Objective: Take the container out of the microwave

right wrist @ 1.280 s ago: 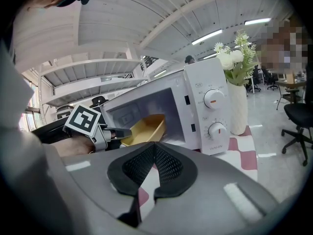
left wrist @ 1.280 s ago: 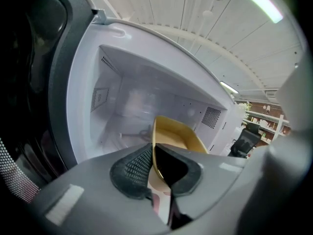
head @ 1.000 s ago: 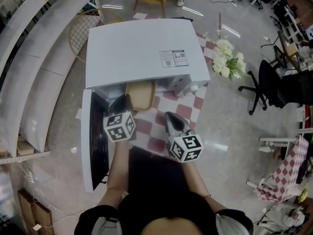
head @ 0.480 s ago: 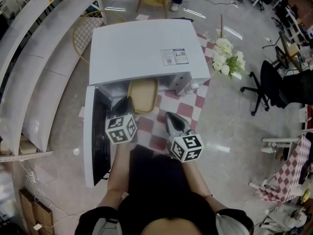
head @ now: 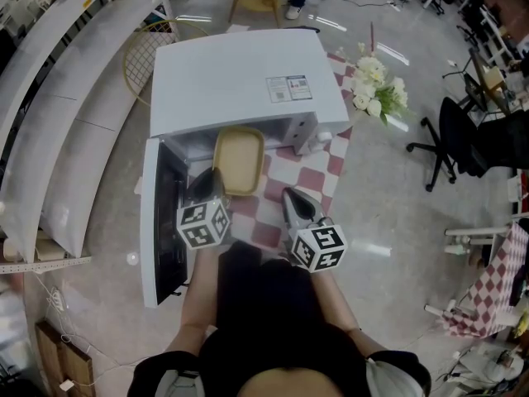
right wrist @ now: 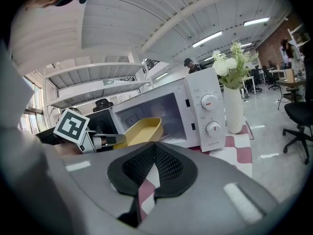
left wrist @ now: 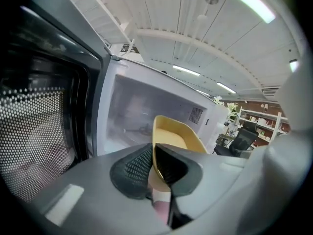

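Container (head: 238, 160) is hanging at the mouth of the open microwave (head: 240, 81), at 1 o'clock from our left tongs (head: 210, 182), which are pinching its near rim; our right tongs (head: 294, 203) are sitting pressed together, empty.

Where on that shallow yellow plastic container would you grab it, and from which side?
Take the yellow container by the thin rim at its near end, coming from the open front of the white microwave: that wall is slim enough to pinch and faces outward. The left gripper is shut on just that edge.
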